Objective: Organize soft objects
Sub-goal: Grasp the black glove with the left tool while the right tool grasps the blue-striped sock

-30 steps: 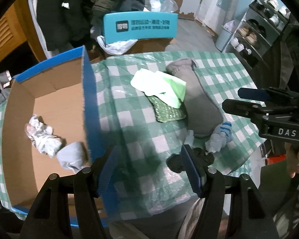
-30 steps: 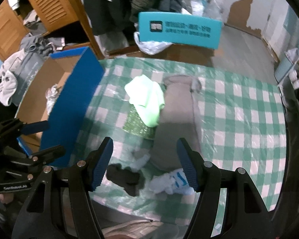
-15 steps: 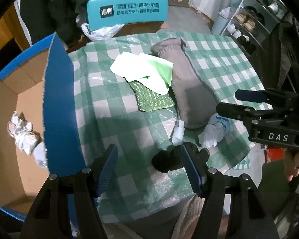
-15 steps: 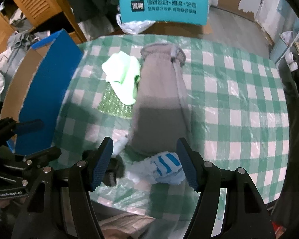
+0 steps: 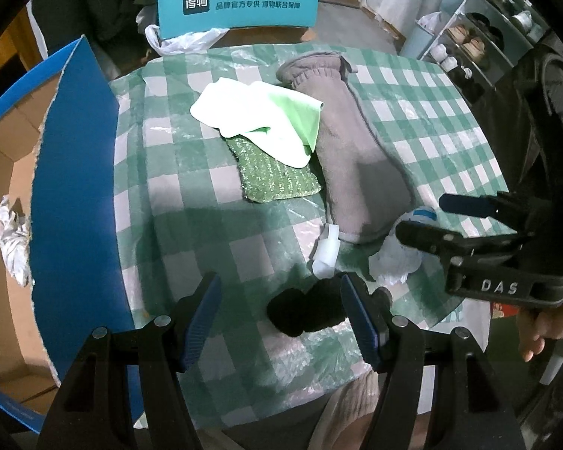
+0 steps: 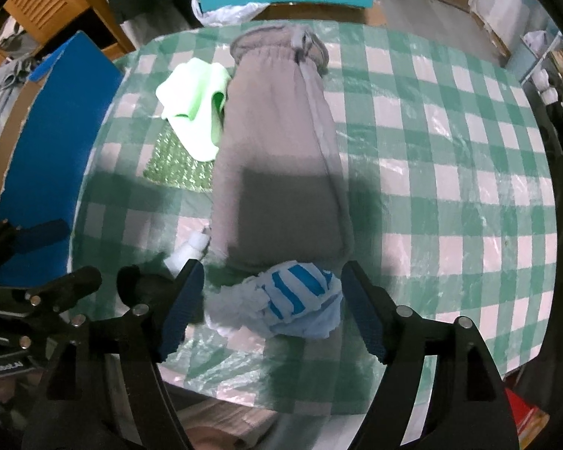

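Note:
A black sock ball (image 5: 307,311) lies near the table's front edge, between the fingers of my open left gripper (image 5: 281,315). A blue-and-white striped sock bundle (image 6: 292,300) lies between the fingers of my open right gripper (image 6: 270,300). Grey trousers (image 6: 277,157) lie along the table's middle. A light green cloth (image 5: 262,120) overlaps a green glittery cloth (image 5: 277,176). A small white sock (image 5: 326,251) lies by the trousers' hem. The open cardboard box (image 5: 75,187) with blue flaps stands to the left, with a white patterned bundle (image 5: 11,240) inside.
The table wears a green checked cloth (image 6: 450,187) under clear plastic. A teal chair back (image 5: 240,0) stands behind it with a plastic bag. A shoe rack (image 5: 488,37) is at the right, a wooden cabinet (image 6: 48,3) at the left.
Both grippers moved forward and down toward the table's front. The left one shifted right from the box to the black sock; the right one came over the striped bundle.

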